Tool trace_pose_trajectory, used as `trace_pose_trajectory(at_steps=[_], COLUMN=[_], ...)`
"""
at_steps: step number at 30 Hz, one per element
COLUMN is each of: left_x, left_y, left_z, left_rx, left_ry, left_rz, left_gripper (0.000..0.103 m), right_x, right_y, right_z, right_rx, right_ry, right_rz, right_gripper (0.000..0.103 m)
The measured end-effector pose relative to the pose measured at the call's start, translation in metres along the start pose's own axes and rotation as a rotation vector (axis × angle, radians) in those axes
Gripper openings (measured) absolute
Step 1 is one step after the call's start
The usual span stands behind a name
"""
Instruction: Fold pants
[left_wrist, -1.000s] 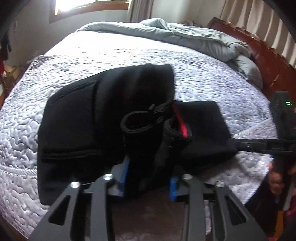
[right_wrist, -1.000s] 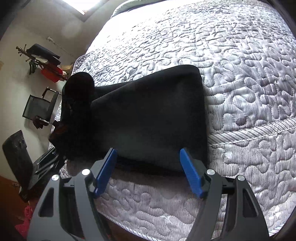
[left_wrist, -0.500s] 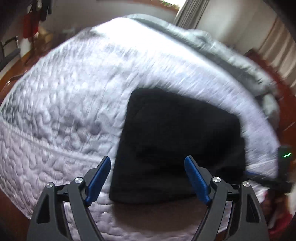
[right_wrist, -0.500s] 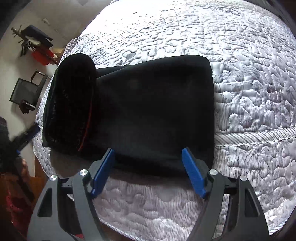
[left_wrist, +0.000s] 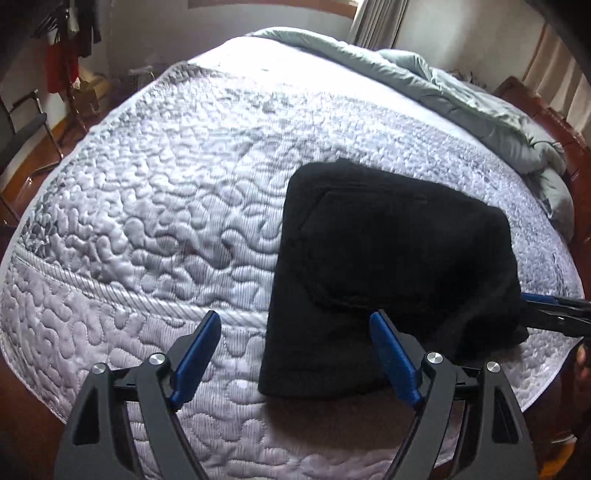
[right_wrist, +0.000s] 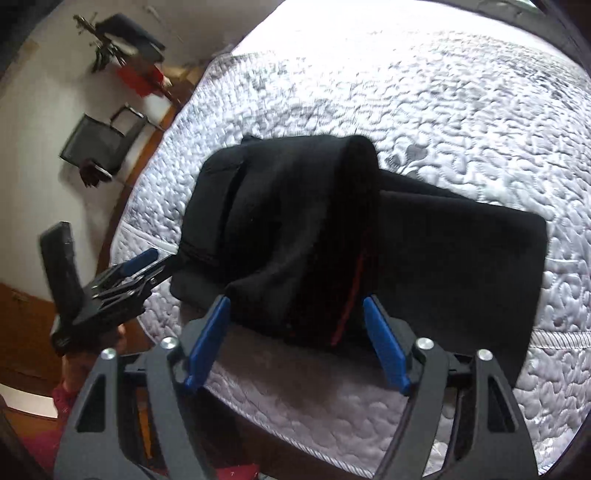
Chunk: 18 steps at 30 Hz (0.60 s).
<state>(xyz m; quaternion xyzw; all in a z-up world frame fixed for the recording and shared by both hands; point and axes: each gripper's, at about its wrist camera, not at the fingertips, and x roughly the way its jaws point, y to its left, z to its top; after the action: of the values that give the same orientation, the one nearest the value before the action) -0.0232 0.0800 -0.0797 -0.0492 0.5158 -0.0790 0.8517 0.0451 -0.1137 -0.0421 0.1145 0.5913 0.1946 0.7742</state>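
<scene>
The black pants (left_wrist: 391, 266) lie folded into a thick stack near the front edge of the quilted bed (left_wrist: 166, 206). In the right wrist view the pants (right_wrist: 332, 236) show a folded-over upper layer with a thin red stripe. My left gripper (left_wrist: 295, 354) is open and empty, with the stack's front left corner between its blue pads. My right gripper (right_wrist: 295, 332) is open and empty, just in front of the stack. The right gripper also shows at the stack's right edge in the left wrist view (left_wrist: 554, 314), and the left gripper shows at left in the right wrist view (right_wrist: 122, 280).
A grey duvet (left_wrist: 461, 99) is bunched at the far right of the bed by a wooden headboard (left_wrist: 535, 107). A black chair (right_wrist: 99, 144) and red clothes (right_wrist: 140, 77) stand by the wall left of the bed. Wooden floor lies below the bed edge.
One second ago the left gripper was shut on the pants' waistband end. It has let go, opened and drawn back left. The folded-over layer now rests on the stack.
</scene>
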Motion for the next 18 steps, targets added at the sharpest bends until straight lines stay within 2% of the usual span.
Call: trace_pose_trajectory(at_steps=[1,2,4,6,10,12,15,18], left_x=[0.002,0.006,0.012,0.013,0.006,0.001,0.014,0.029], left_y=[0.001,0.002,0.001,0.003,0.005,0.005,0.002,-0.001], left_z=[0.000,0.000,-0.002,-0.004,-0.001,0.001,0.003,0.002], left_rx=[-0.001,-0.002,0.003,0.000,-0.026,-0.029,-0.003,0.007], left_ry=[0.014,0.032,0.055,0.058,0.031,0.008,0.040,0.073], left_rz=[0.007,0.019,0.025,0.017,0.005,-0.001,0.018,0.027], left_gripper=[0.083,0.083,0.086,0.087,0.087,0.087,0.088,0.089], right_x=[0.004,0.011,0.018,0.015,-0.012,-0.020,0.005,0.029], right_y=[0.002,0.004,0.011,0.020,0.026,0.019,-0.009,-0.030], right_z=[-0.001,0.000,0.001,-0.001,-0.004,-0.007,-0.018,-0.023], right_rx=[0.003,0.006,-0.006,-0.055,-0.068,-0.049,-0.007,0.059], right_ry=[0.013,0.033,0.053,0.040,-0.010,-0.009,0.062,0.084], right_rz=[0.007,0.016,0.023,0.011,0.037,0.040,-0.040,0.025], right_gripper=[0.046,0.039,0.012,0.005,0.004,0.004,0.004,0.005])
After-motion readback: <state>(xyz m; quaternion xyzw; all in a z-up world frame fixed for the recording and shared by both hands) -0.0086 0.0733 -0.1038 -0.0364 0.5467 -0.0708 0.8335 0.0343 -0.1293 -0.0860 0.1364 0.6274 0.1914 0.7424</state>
